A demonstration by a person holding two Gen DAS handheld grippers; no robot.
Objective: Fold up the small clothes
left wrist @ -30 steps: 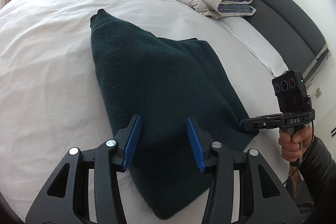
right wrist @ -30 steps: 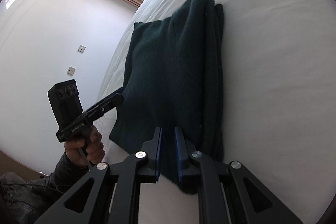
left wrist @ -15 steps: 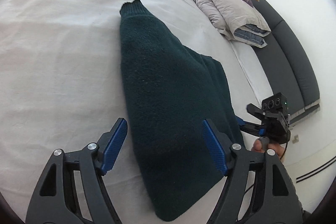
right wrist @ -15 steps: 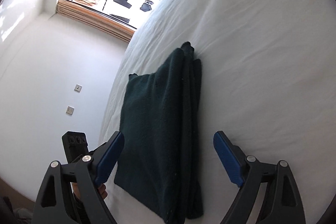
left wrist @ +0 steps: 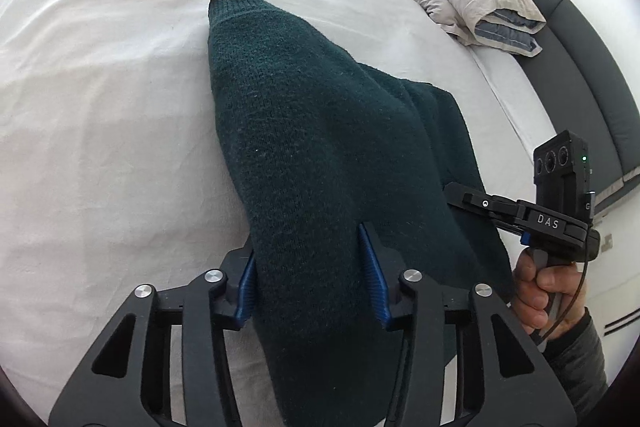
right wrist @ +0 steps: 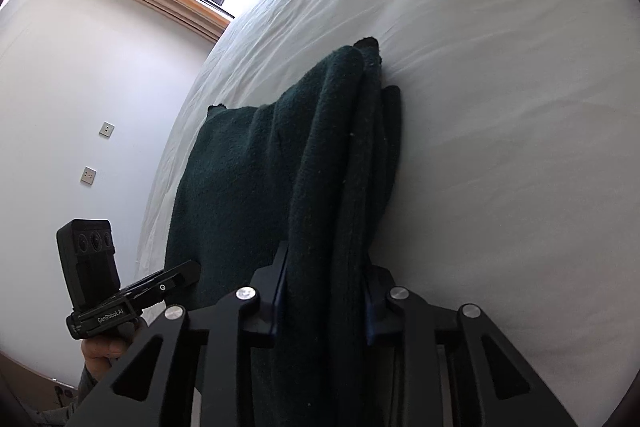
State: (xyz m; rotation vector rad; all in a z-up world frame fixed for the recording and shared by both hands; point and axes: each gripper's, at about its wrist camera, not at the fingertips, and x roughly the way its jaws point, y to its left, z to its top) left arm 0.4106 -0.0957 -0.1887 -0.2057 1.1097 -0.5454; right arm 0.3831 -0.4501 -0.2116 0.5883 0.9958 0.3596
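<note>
We see the dark green sweater (left wrist: 320, 163) lying folded on the white bed (left wrist: 100, 107). Both grippers' fingers have just been closing and now pinch its near end: left gripper (left wrist: 310, 275) and right gripper (right wrist: 325, 291).

Two close, downward wrist views, sharing sweater (left wrist: 320, 155).

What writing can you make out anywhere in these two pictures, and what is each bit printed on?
"DAS": white letters on the side of the black right gripper, seen from the left wrist.
"GenRobot.AI": white letters on the side of the black left gripper, seen from the right wrist.
"G": a lone letter on the black camera block above "DAS"; any rest is cut off.
The dark green knitted sweater shows no label.
</note>
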